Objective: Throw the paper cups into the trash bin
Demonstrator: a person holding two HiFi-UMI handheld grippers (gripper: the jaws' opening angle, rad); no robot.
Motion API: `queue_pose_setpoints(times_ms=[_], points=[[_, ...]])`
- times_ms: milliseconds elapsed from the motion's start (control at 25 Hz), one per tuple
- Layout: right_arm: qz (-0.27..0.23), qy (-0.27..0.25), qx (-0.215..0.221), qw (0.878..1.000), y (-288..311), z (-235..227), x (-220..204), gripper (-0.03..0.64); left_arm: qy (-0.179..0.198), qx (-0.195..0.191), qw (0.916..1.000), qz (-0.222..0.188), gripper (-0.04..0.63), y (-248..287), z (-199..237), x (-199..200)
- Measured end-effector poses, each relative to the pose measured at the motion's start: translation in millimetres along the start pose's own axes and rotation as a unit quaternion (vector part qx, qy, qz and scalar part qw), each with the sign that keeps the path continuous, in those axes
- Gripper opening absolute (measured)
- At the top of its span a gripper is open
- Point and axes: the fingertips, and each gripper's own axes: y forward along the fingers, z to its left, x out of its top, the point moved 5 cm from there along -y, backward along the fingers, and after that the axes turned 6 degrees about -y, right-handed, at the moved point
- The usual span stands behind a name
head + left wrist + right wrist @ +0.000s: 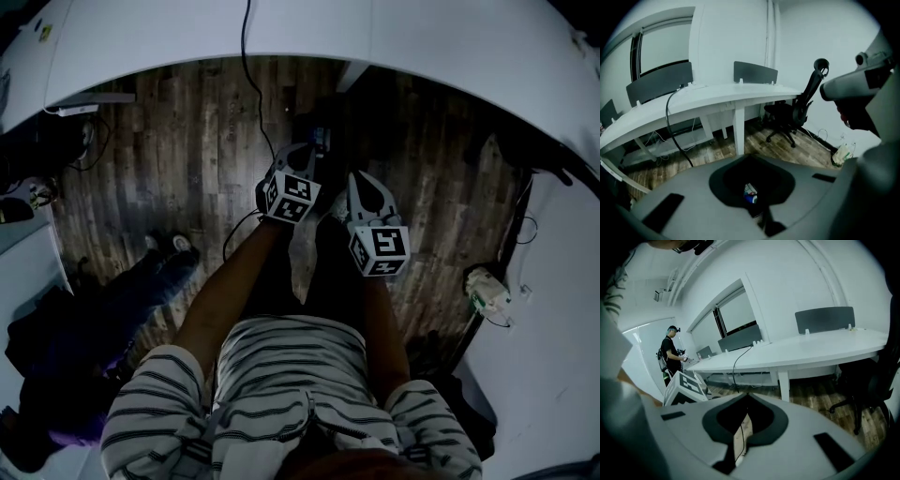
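No paper cup and no trash bin shows in any view. In the head view I hold both grippers low in front of my body, over a dark wooden floor (187, 150). My left gripper (302, 155) and right gripper (366, 186) point forward, side by side, with their marker cubes toward me. In the left gripper view the jaws of the left gripper (750, 158) stand together with nothing held. In the right gripper view the right gripper (747, 395) is shut too, leaving only a thin slit that shows the floor.
A long curved white desk (309, 28) runs ahead, with a black cable (251, 84) hanging from it. A black office chair (792, 115) stands to the right. A white plug block (487, 291) lies on the floor. Another person (671, 355) stands far left, and shoes (164, 246) show nearby.
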Motion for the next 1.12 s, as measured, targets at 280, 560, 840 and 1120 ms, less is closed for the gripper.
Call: queue_pose_setpoints(times_ms=[280,560,840,1120], points=[[-0.01,-0.024,0.013,1.0,-10,10,27,0.017,-0.032,-0.006,0.9982,-0.049,0.023,-43,-7,39],[-0.028,-0.019,0.019,0.999,-20,16,53,0.017,-0.044,0.006,0.9936,-0.104,0.023,-83,-9,74],[-0.052,-0.036,0.027,0.998,-36,20,85,0.017,-0.05,0.015,0.9892,-0.137,0.023,-120,-11,102],[-0.081,-0.044,0.042,0.995,-51,36,114,0.017,-0.043,0.018,0.9835,-0.175,0.025,-157,-15,125]])
